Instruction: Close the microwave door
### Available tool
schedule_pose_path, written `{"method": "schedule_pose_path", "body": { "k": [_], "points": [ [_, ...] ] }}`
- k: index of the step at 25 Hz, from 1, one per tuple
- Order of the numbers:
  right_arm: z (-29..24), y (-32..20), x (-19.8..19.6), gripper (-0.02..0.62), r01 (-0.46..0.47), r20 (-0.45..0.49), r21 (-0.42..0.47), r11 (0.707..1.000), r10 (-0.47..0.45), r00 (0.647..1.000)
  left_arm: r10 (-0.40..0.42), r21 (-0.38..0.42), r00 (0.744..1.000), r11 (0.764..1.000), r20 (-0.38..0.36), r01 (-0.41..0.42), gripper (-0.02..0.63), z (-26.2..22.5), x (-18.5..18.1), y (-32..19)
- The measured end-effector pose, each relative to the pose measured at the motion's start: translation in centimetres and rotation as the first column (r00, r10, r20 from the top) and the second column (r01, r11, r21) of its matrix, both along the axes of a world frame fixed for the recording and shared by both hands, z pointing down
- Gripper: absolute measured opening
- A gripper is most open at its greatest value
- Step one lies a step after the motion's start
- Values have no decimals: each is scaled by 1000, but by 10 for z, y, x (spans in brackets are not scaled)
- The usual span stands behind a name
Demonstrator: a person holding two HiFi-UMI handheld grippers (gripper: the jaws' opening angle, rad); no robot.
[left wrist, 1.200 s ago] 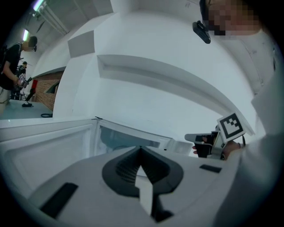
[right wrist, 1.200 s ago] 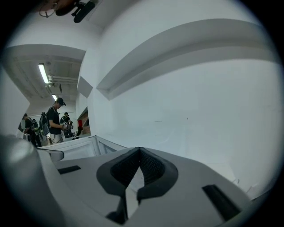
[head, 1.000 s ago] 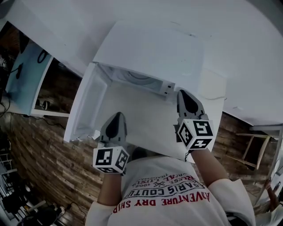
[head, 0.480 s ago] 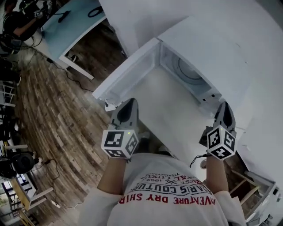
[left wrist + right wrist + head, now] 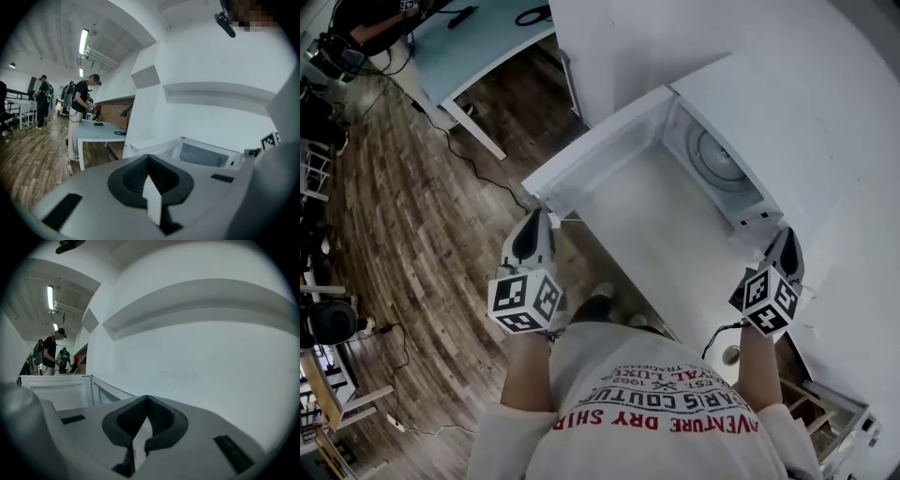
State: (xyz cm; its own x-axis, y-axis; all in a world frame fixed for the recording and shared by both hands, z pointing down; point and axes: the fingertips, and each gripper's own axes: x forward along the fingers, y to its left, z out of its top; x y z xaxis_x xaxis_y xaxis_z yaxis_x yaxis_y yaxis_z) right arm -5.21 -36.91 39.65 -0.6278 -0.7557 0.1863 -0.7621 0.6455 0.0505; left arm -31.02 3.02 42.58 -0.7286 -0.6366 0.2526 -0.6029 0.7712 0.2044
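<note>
The head view looks steeply down from above the person onto the open white box-shaped microwave oven (image 5: 717, 164) and brown plank floor (image 5: 422, 234). The left gripper view faces that microwave level, from nearby. The right gripper view looks close along a plain white wall (image 5: 211, 357), catching the microwave's swung-open white door (image 5: 56, 390) at its left.

A white surface (image 5: 652, 239) carries the microwave (image 5: 759, 112), which stands at its back with its door (image 5: 600, 150) swung open over the surface's left end. Below lies a wooden floor (image 5: 412, 216); the person's shoes (image 5: 598, 302) stand on it just beside the surface's front edge. Farther off, a light-blue surface (image 5: 478, 42) stands on white legs, with a coiled black cable (image 5: 532, 15) lying on it.
</note>
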Motion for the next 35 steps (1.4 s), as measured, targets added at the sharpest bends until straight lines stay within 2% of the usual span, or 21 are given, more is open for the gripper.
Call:
{"method": "schedule_pose_path", "body": {
  "k": [3,6,12,19,25,28,35],
  "points": [
    [-2,2,1,6,-20,10,-3,1000,20,1000,-59,-13,998,998,7,59,-3,3,-24,27],
    [-4,5,1,6,-42,18,2,999,41,999,-79,-12,997,997,-5,79,-3,6,-46,40],
    [-2,5,2,6,-57,23,-17,998,58,998,-42,-16,999,999,-15,42,-3,10,-72,33],
    [-1,-2,2,6,-74,20,-20,997,75,997,-34,-5,996,999,-83,34,-3,26,-89,17],
    [-3,-2,5,6,-91,29,-17,996,91,995,-26,-80,998,997,-54,22,-3,27,-80,11],
    [-2,-1,5,6,-98,38,-25,995,99,994,-14,-70,998,998,-66,9,-3,26,-70,8],
    [-2,3,7,6,-88,52,-35,996,89,995,136,-81,986,986,-101,-145,-3,33,-26,-21]
  ]
}}
